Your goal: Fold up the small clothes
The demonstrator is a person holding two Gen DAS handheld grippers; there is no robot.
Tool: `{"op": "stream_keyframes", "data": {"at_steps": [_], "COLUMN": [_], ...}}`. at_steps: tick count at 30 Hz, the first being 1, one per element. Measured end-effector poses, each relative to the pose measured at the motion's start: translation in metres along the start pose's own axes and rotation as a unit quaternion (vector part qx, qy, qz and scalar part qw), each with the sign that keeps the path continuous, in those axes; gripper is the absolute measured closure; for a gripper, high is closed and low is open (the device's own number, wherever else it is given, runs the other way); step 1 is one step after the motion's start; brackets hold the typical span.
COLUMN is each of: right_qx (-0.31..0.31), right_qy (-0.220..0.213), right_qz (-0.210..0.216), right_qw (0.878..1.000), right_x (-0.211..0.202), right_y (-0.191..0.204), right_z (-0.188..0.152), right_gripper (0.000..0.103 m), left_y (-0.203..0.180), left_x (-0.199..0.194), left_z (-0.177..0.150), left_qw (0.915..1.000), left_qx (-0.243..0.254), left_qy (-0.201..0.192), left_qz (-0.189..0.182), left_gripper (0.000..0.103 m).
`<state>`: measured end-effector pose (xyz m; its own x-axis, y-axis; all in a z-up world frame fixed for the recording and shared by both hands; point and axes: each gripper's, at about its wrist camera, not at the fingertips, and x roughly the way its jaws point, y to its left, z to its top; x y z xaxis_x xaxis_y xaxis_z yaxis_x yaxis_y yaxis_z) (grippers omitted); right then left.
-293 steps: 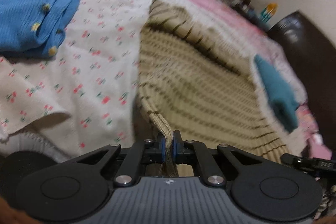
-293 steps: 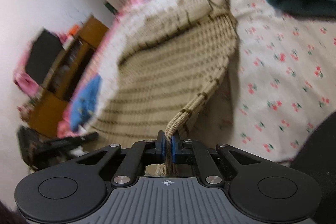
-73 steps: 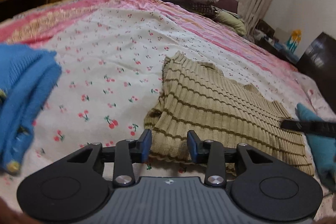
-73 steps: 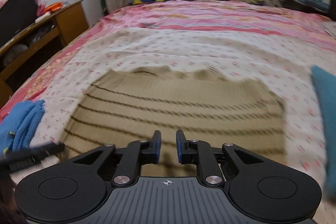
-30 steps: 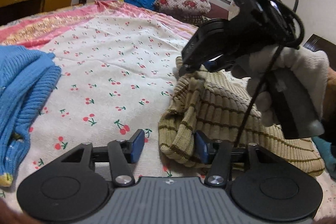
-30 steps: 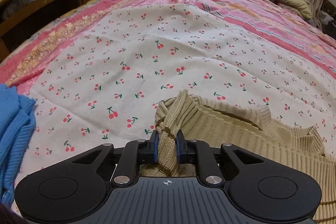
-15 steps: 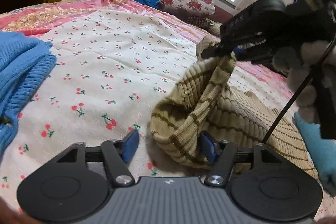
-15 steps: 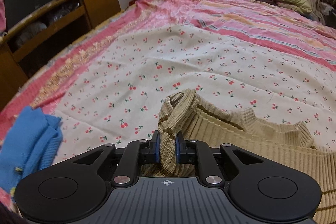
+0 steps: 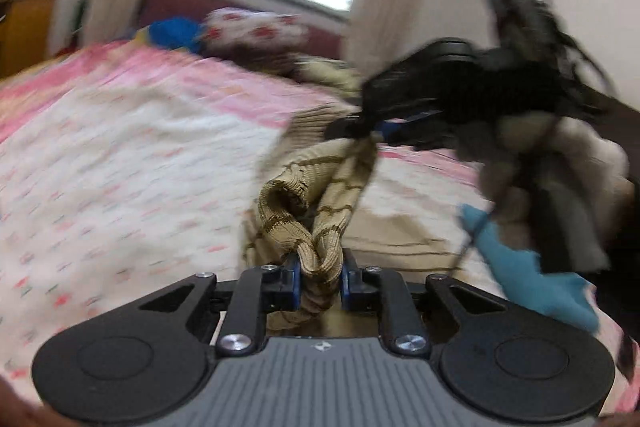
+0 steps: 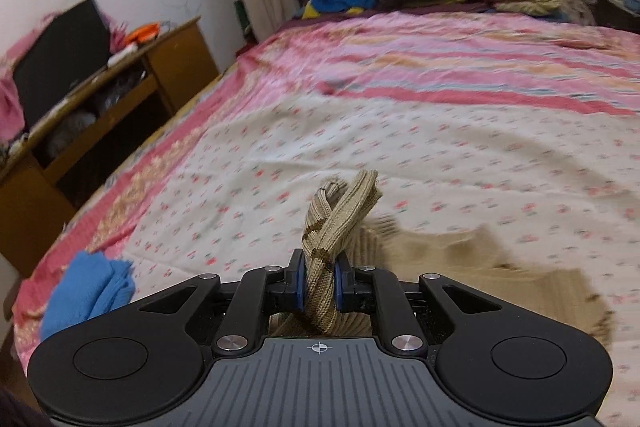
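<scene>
Ribbed tan knit, the striped sweater (image 9: 320, 227), is being lifted off the bed (image 10: 400, 155) by one end, which marks the middle of a fold: the left gripper (image 9: 320, 277) is closing its jaws on a bunched corner, the pads already pressing the cloth, while the right gripper (image 10: 318, 287) is clenching a second corner between its jaws. In the left wrist view the right gripper is hanging higher up with the knit stretched between the two, and the rest of the sweater is trailing on the cherry-print sheet. Next, I judge, both corners need carrying together across the lying part, kept level and taut so the edge lands square, before any letting go.
</scene>
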<state>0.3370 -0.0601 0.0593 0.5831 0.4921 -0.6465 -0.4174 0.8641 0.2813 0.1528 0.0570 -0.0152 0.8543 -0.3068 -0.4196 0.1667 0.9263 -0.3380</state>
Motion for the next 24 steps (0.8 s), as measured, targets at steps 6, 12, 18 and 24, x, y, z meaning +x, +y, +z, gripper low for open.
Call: {"op": "stream_keyframes", "data": {"at_steps": [6, 12, 18, 24], "right_qx": [0.033, 0.082, 0.113, 0.129], "right_qy": [-0.015, 0.006, 0.036, -0.006], "right_qz": [-0.030, -0.058, -0.061, -0.050], "right_qw": [0.999, 0.995, 0.991, 0.990], "right_x": [-0.032, -0.034, -0.018, -0.049], "right_y": [-0.070, -0.143, -0.182, -0.188], "right_z": [0.001, -0.027, -0.061, -0.078], "right_gripper": [0.090, 0.090, 0.084, 0.082], "left_y": [-0.064, -0.114, -0.137, -0.146], "left_x": [0.040, 0.093, 0.117, 0.103], "left_z": [0.005, -0.019, -0.043, -0.039], "left_qw": [0.9960, 0.9863, 0.9753, 0.9725], "left_qx": [0.058, 0.116, 0.166, 0.175], "left_qy": [0.027, 0.082, 0.130, 0.130], "left_qz": [-0.061, -0.084, -0.066, -0.082], "left_gripper": [0.080, 0.080, 0.078, 0.064]}}
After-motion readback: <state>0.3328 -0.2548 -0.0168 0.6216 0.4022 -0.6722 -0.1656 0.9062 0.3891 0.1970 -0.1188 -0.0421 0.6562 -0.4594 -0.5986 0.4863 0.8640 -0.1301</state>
